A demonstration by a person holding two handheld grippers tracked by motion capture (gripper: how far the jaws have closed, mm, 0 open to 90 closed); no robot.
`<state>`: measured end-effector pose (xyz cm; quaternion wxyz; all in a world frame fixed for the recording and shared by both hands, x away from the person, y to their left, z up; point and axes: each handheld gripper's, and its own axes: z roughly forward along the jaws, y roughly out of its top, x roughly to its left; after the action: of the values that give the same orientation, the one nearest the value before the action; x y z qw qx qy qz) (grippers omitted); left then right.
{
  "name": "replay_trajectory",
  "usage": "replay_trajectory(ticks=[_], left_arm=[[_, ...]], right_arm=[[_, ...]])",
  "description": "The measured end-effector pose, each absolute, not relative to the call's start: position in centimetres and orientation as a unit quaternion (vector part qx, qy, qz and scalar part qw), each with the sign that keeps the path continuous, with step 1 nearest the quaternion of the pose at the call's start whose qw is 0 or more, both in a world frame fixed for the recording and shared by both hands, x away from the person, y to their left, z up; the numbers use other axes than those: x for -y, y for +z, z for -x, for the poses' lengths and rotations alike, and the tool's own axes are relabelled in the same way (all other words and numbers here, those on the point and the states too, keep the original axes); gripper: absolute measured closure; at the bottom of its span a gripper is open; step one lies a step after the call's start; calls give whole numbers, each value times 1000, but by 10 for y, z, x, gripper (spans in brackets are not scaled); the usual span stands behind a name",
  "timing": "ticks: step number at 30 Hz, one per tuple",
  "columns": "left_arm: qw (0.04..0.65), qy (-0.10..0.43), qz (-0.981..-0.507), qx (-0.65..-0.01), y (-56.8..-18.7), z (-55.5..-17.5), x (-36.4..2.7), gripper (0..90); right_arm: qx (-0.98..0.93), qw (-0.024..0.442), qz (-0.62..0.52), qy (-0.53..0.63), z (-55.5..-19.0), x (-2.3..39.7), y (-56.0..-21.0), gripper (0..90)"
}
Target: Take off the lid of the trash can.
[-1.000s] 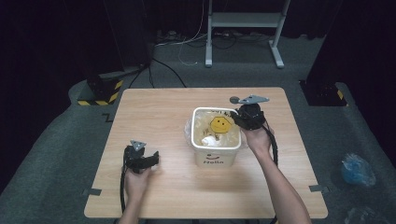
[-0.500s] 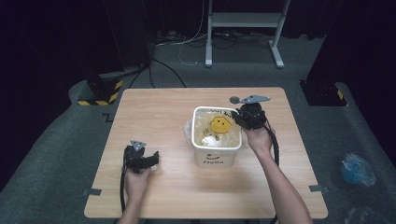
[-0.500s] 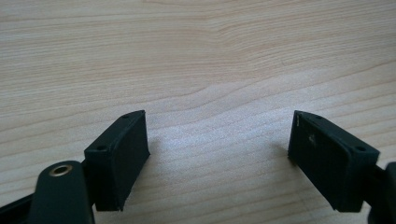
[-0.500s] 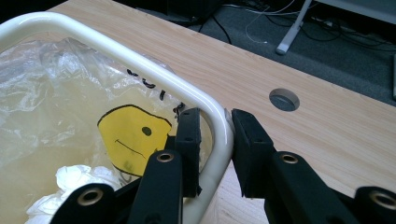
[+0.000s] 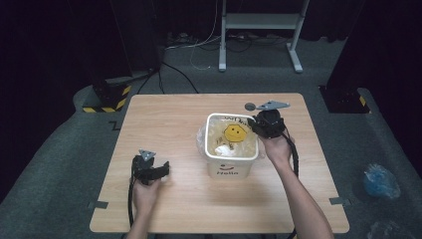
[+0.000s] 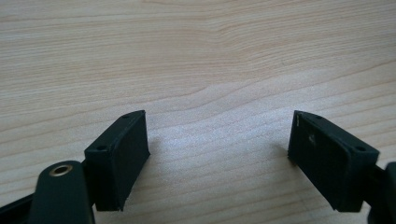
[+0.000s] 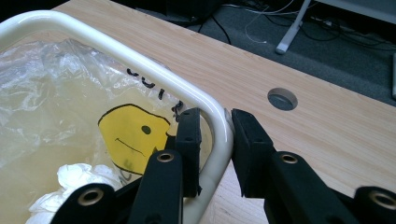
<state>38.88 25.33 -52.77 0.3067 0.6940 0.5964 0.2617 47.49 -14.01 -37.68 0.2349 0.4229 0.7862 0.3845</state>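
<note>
dark floor and black drapes ring a pale wooden table (image 5: 169, 124) in the high view. right of the frame's centre stands a white bin (image 5: 232, 172), upright, mouth facing up, roughly square with no clear long axis, its "hello" side turned toward the bottom of the frame. a clear plastic liner (image 7: 51, 93) sits inside, with a yellow smiley face (image 7: 133, 135) and crumpled white paper (image 7: 70, 184). the right gripper (image 7: 215, 154) is clamped on the bin's upper-right rim, one jaw inside, one outside. the left gripper (image 6: 218, 158) rests at lower left of the table, well apart from the bin, jaws wide apart over bare wood.
</note>
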Motion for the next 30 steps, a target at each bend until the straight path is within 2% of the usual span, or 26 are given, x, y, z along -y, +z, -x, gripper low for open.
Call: replay_trajectory(ticks=[30], left_arm=[[307, 261, -694, -597, -528, -389, -253, 202]], right_arm=[[-774, 222, -437, 400, -470, 162, -371, 738]])
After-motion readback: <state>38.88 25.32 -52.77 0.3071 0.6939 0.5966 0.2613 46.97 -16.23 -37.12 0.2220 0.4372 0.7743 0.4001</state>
